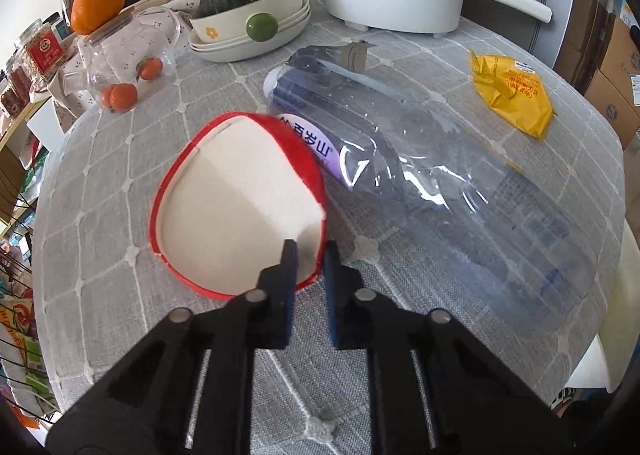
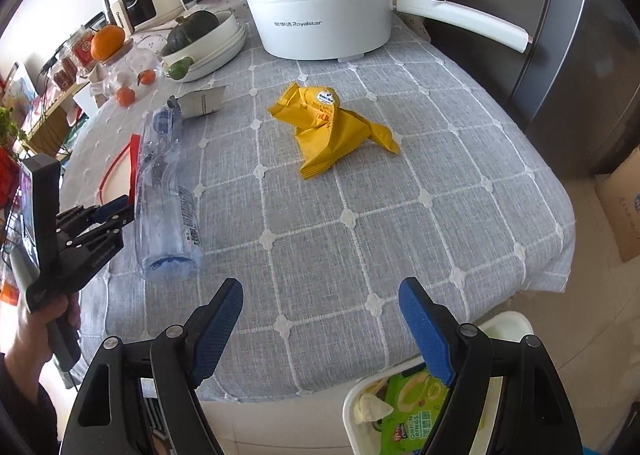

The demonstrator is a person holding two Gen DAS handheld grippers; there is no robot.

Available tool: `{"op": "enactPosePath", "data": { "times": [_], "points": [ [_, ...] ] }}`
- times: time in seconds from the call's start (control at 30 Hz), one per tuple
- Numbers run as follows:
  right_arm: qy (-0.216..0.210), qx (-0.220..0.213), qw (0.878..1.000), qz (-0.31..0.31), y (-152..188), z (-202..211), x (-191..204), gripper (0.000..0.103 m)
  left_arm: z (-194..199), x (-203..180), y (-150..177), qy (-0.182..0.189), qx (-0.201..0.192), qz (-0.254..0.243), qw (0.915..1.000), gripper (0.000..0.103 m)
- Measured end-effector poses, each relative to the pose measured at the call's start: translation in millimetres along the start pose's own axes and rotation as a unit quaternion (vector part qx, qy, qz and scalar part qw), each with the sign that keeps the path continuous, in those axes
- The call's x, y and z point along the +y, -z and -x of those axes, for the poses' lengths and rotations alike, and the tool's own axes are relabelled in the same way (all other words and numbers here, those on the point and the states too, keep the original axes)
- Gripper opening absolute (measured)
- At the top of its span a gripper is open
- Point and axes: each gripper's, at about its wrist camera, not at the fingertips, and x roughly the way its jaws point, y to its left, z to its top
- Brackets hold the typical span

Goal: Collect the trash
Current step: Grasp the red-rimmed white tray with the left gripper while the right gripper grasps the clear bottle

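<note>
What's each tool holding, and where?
Left tool: shut on the near rim of the red paper cup, one finger inside. Right tool: open, empty.

Home kitchen — electric pot (image 2: 320, 15), fridge (image 2: 580, 75)

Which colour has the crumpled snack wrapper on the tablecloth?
The wrapper is yellow with small red print. It shows best in the right wrist view.

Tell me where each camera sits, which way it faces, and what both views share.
Left wrist: on the left gripper, angled down at the table; its fingers pinch the red-rimmed paper cup.
Right wrist: on the right gripper, open, angled down over the yellow wrapper; a hand holding the left gripper shows at left.
Shared: clear plastic bottle, yellow wrapper, white electric pot, grey tablecloth.
</note>
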Motion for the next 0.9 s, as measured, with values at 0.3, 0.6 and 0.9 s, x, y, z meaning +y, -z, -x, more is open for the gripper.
{"op": "enactPosePath", "data": {
  "times": [0.3,0.6,0.9],
  "points": [
    [-0.027,-0.013,0.999,0.015,-8,-8,31,0.082,52,26,11,0.031,-0.014,0.051,0.9981,0.005],
    [-0.07,-0.024,0.996,0.049,-26,-33,93,0.082,112,38,41,0.066,-0.029,0.092,0.9932,0.005],
    [-0.086,0.013,0.995,0.038,-26,-68,115,0.072,134,61,70,0.068,-0.036,0.139,0.9873,0.005]
  ]
}}
